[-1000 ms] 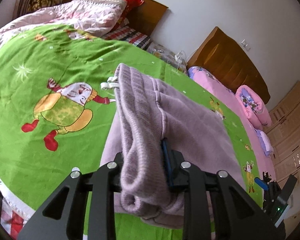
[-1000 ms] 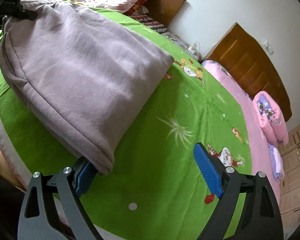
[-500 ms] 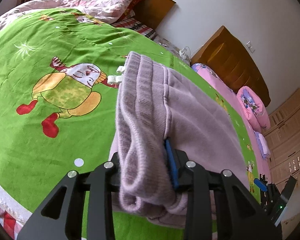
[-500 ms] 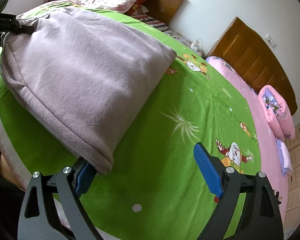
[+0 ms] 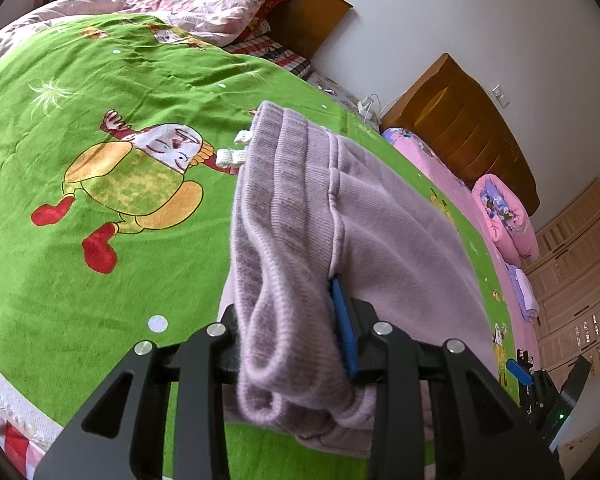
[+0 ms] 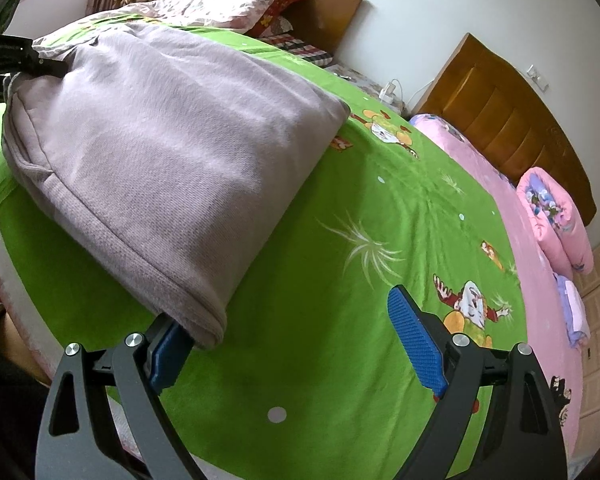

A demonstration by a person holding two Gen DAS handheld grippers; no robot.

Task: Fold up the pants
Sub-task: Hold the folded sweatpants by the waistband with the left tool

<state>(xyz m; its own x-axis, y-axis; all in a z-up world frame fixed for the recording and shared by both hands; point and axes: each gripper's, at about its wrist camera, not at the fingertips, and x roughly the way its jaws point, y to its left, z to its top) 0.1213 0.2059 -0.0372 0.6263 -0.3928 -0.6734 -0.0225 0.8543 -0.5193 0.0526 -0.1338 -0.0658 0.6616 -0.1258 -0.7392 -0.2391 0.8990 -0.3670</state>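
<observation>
Lilac knitted pants (image 6: 172, 152), folded into a thick bundle, lie across the green cartoon-print bedspread (image 6: 360, 280) in the left half of the right wrist frame. The left gripper (image 5: 296, 344) pinches the ribbed waistband end, while the right gripper (image 6: 292, 344) stands spread wide, its left pad just touching the hem corner. To finish well, lower the held end flat before letting go – there is bare bedspread at centre and right, though the bed's edge runs along the lower left
</observation>
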